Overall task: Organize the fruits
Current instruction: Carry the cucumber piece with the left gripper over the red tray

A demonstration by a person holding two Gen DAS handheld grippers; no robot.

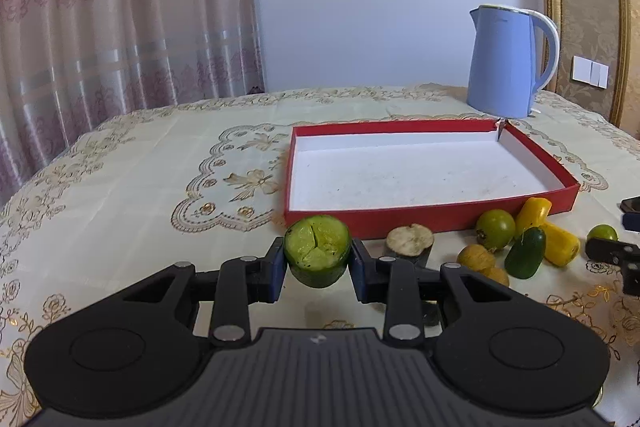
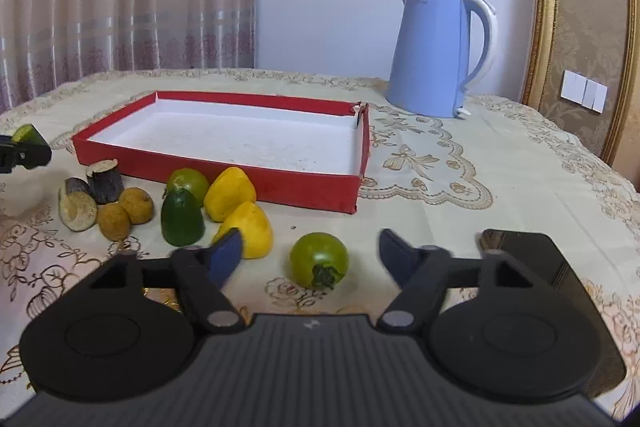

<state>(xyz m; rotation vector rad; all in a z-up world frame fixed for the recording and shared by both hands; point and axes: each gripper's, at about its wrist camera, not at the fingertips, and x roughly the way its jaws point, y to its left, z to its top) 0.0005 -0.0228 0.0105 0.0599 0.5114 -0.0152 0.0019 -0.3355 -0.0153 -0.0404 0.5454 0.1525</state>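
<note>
1. We see the cut green fruit piece (image 1: 317,251) at the centre of the left wrist frame, clamped between the pads of the left hand-held gripper (image 1: 318,261) and lifted off the counter (image 1: 140,187).
2. The right hand-held gripper (image 2: 311,257) is spread wide and holds nothing; a green tomato (image 2: 319,259) lies on the cloth between its fingers.
3. Left of it in the right wrist frame cluster two yellow pieces (image 2: 230,193), a dark green piece (image 2: 182,217), brown round fruits (image 2: 126,213) and dark cut pieces (image 2: 90,195).
4. Behind them sits the red tray (image 2: 256,183), with a blue kettle (image 2: 434,53) at upper right.
</note>
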